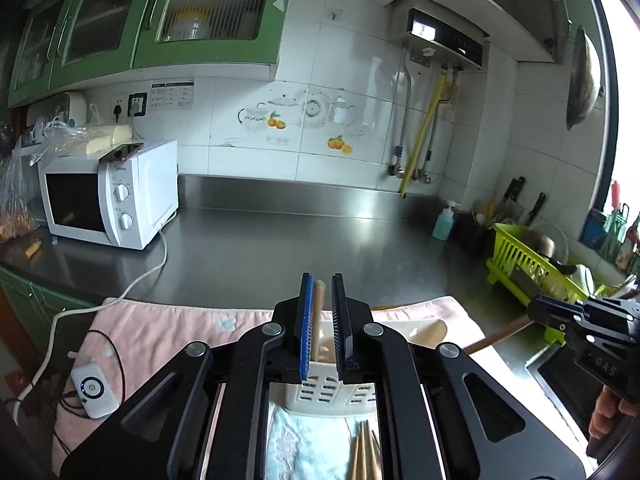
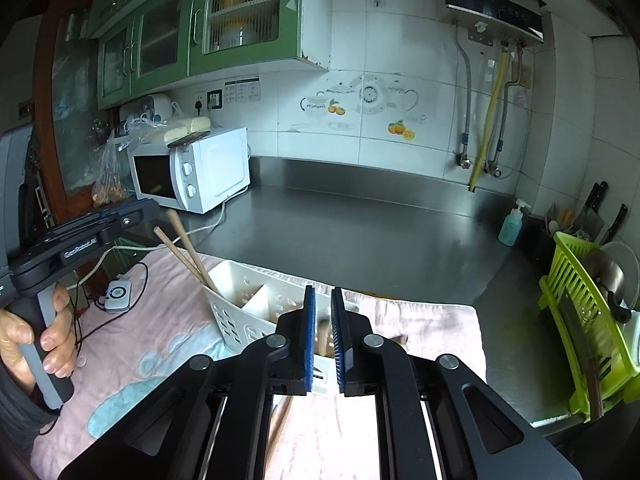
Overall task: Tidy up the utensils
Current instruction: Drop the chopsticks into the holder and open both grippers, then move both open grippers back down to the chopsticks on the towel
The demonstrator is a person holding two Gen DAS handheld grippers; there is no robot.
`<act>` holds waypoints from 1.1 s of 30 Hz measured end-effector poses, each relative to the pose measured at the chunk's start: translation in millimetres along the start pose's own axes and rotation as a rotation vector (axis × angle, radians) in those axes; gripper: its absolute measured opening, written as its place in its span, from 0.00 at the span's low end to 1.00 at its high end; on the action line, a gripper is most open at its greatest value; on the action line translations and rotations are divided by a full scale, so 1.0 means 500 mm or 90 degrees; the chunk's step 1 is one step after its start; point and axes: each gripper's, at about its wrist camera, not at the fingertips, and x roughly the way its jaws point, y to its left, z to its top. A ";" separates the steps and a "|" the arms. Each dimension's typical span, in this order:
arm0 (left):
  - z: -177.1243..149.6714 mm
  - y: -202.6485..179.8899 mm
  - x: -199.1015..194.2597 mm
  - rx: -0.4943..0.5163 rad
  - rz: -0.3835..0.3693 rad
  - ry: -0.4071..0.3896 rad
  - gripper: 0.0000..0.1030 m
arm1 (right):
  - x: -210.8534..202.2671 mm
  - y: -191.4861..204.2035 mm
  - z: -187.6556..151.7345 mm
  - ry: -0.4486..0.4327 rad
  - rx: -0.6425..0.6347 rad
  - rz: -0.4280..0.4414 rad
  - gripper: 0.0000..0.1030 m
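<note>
A white slotted utensil holder stands on a pink towel; it also shows in the left wrist view. My left gripper is shut on a pair of wooden chopsticks whose lower ends rest in the holder's left compartment; they lean up to the left in the right wrist view. My right gripper is shut on a wooden-handled utensil, seen blurred between the pads above the holder; its handle and pale head show in the left wrist view. More chopsticks lie on the towel.
A white microwave stands at the back left with its cord trailing over the steel counter. A small white device lies on the towel's left. A green dish rack, soap bottle and knives are at the right.
</note>
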 end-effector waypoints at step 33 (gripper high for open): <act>-0.398 0.014 -0.200 0.080 0.044 0.163 0.44 | -0.018 0.134 -0.461 0.209 0.082 0.061 0.11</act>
